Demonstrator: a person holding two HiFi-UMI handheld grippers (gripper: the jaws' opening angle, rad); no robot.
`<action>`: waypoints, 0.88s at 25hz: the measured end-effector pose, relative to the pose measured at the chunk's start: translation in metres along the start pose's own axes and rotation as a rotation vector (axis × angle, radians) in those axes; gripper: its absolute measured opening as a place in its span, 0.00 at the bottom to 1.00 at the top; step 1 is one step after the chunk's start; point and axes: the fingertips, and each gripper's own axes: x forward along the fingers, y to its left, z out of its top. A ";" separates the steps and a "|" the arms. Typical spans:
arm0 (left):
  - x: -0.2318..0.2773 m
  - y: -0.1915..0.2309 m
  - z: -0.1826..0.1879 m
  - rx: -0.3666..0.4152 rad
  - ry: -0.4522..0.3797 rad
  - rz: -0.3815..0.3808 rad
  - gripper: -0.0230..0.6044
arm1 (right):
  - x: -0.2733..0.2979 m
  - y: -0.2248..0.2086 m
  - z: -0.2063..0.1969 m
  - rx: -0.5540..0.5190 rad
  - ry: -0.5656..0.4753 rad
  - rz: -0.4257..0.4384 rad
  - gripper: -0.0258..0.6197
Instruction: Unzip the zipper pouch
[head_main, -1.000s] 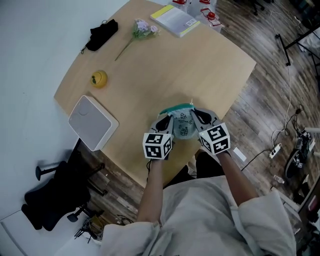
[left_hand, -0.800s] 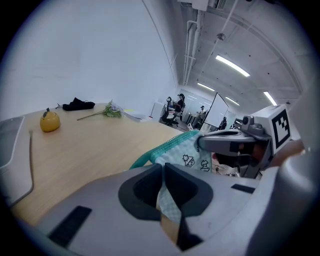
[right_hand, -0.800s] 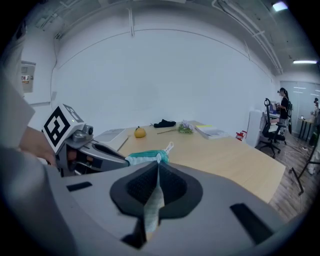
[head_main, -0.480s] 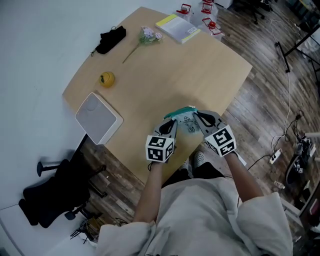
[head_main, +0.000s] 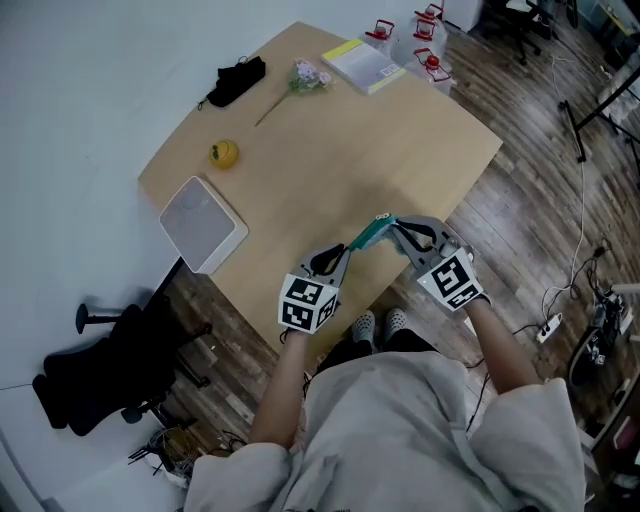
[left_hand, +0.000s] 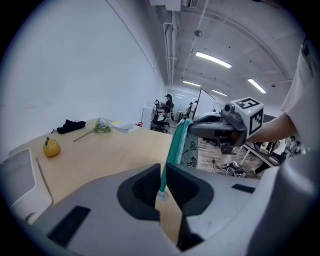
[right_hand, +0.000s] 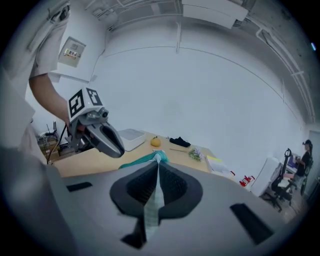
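Hanging above the near edge of the wooden table (head_main: 330, 150), the zipper pouch (head_main: 370, 236) spans both tongs: the left tongs (head_main: 343, 256) pinch one end of its teal zipper band and the right tongs (head_main: 397, 226) clamp the other. Its long axis runs from tongs to tongs (edge-on from above). Soft white fabric with dark printed figures sags below.

the pouch (left_hand: 189, 150) is teal with black doodles on white, table (head_main: 330, 150) light wood, fruit (head_main: 223, 153) at 10 o'clock yellow, cloth (head_main: 236, 80) black
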 end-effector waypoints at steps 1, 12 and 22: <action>-0.006 -0.003 0.007 0.014 -0.014 -0.004 0.10 | -0.003 0.002 0.001 -0.031 0.000 0.012 0.06; -0.016 -0.074 0.061 0.272 -0.037 -0.272 0.21 | -0.030 0.044 0.002 -0.297 -0.006 0.177 0.06; -0.016 -0.109 0.041 0.592 0.119 -0.440 0.21 | -0.055 0.063 0.005 -0.436 0.009 0.274 0.06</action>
